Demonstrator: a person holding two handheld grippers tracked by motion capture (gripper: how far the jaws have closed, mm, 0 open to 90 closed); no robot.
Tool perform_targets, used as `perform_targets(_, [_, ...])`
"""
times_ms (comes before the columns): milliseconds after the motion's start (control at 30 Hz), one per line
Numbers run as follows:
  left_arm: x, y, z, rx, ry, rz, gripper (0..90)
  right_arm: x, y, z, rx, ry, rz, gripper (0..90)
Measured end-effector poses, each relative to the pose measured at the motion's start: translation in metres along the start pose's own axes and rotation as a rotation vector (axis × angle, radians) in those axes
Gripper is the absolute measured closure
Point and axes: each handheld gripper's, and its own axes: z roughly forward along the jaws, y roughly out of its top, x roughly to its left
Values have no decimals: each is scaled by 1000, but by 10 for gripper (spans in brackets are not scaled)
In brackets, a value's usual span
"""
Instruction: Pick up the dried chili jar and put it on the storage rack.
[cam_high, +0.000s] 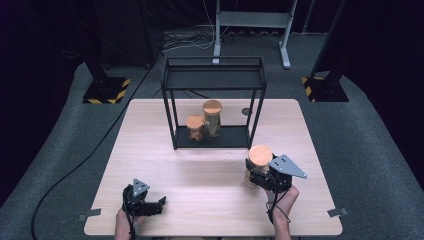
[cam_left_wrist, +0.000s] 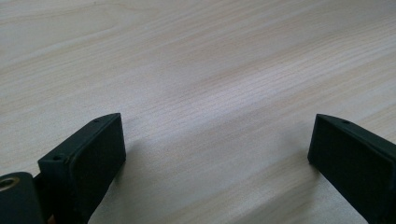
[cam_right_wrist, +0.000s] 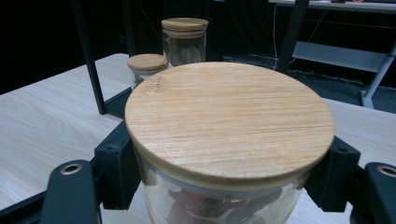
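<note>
Gripping a lidded jar (cam_high: 259, 162) upright between its jaws, the right gripper (cam_high: 260, 175) is standing just before the rack (cam_high: 214, 80), while the left gripper (cam_high: 150, 204) is idling wide-jawed on the bench (cam_high: 200, 175).

Lab: hazard-striped stand bases (cam_high: 106, 90)

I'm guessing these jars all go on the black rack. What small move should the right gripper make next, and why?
Probably lift the jar slightly off the table. The right gripper has its jaws either side of the glass just under the wooden lid, and the other two jars already stand on the rack's bottom shelf ahead.
</note>
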Motion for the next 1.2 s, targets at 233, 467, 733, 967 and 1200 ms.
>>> perform_targets(233, [0,0,0,0,0,0,33,0,2,6,2,5,2,246])
perform_targets(467, [0,0,0,0,0,0,33,1,5,11,3,7,5,246])
perform_targets(733, [0,0,0,0,0,0,33,0,8,18,6,5,10,246])
perform_targets(967, [0,0,0,0,0,0,33,0,11,24,7,5,13,246])
perform_targets(1200, [0,0,0,0,0,0,33,1,11,31,15,4,20,246])
